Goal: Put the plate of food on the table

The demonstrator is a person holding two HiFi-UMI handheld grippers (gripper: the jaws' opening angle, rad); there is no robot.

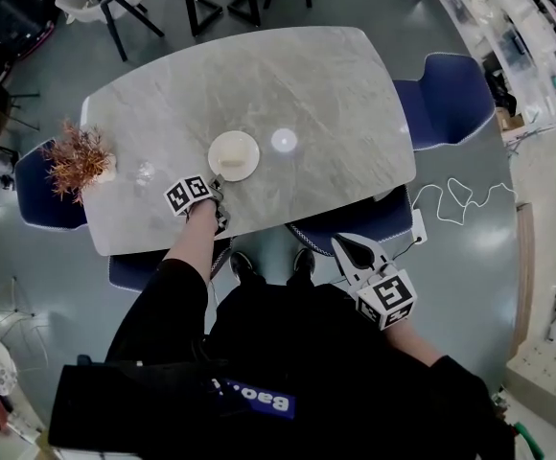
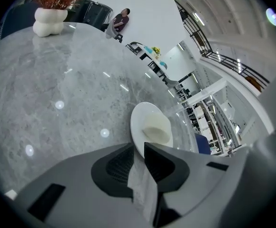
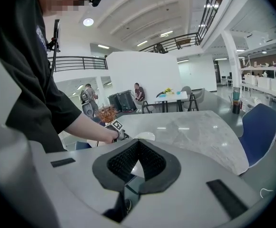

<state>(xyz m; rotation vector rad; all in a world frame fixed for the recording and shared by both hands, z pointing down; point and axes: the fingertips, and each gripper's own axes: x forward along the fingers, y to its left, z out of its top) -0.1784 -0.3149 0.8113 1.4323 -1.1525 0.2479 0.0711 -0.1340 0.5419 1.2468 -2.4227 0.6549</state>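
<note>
A white plate (image 1: 233, 155) with a pale round mound of food (image 2: 156, 129) is at the middle of the grey marble table (image 1: 326, 84), towards its near edge. My left gripper (image 1: 218, 189) reaches over that edge and is shut on the plate's near rim (image 2: 139, 152), which runs between the two black pads. Whether the plate rests on the tabletop or hangs just above it, I cannot tell. My right gripper (image 1: 353, 249) hangs off the table beside my body. Its pads meet at the tip (image 3: 137, 146) with nothing between them.
A reddish dried plant in a white vase (image 1: 80, 158) stands at the table's left end. Blue chairs stand at the right end (image 1: 451, 94), the left (image 1: 38, 195) and under the near edge (image 1: 374, 220). A white cable (image 1: 460, 197) lies on the floor to the right.
</note>
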